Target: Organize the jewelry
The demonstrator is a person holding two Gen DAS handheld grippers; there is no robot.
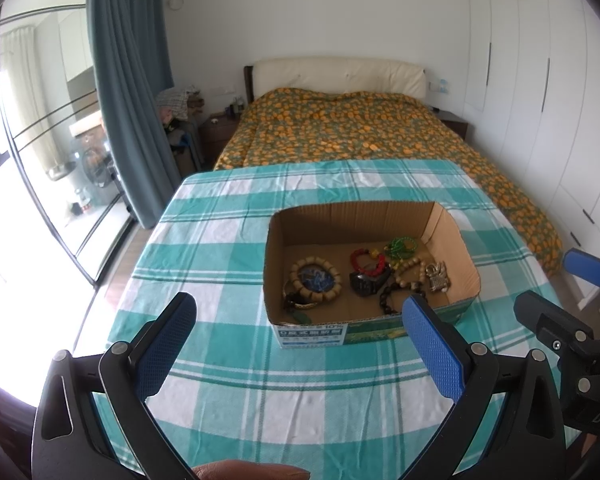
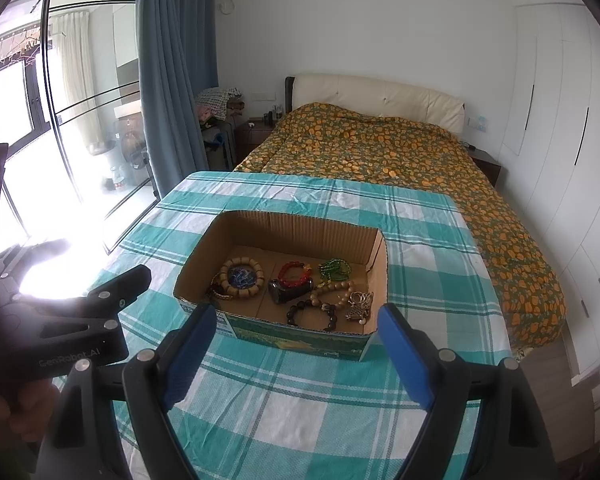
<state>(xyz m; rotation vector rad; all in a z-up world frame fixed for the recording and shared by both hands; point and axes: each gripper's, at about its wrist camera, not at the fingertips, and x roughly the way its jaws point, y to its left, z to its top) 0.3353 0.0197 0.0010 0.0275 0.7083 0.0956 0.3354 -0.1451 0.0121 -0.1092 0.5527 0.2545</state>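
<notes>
both grippers, left gripper (image 1: pixel 300 320) and right gripper (image 2: pixel 296 332), gape empty before the cardboard box (image 2: pixel 300 336) of jewelry (image 2: pixel 296 288) on the checked cloth (image 2: pixel 300 412); bed (image 2: pixel 400 152) behind.

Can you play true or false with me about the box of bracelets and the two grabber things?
1. All the jewelry sits inside the cardboard box. True.
2. The red bead bracelet lies on the tablecloth outside the box. False: it lies in the box, partly on the black watch.
3. The left gripper is squeezing a bracelet. False: its jaws are open with nothing between them.
4. The right gripper is open too, short of the box. True.
5. The box has a lid on it. False: its top is open.
6. The green bead bracelet lies near the box's far wall. True.
</notes>
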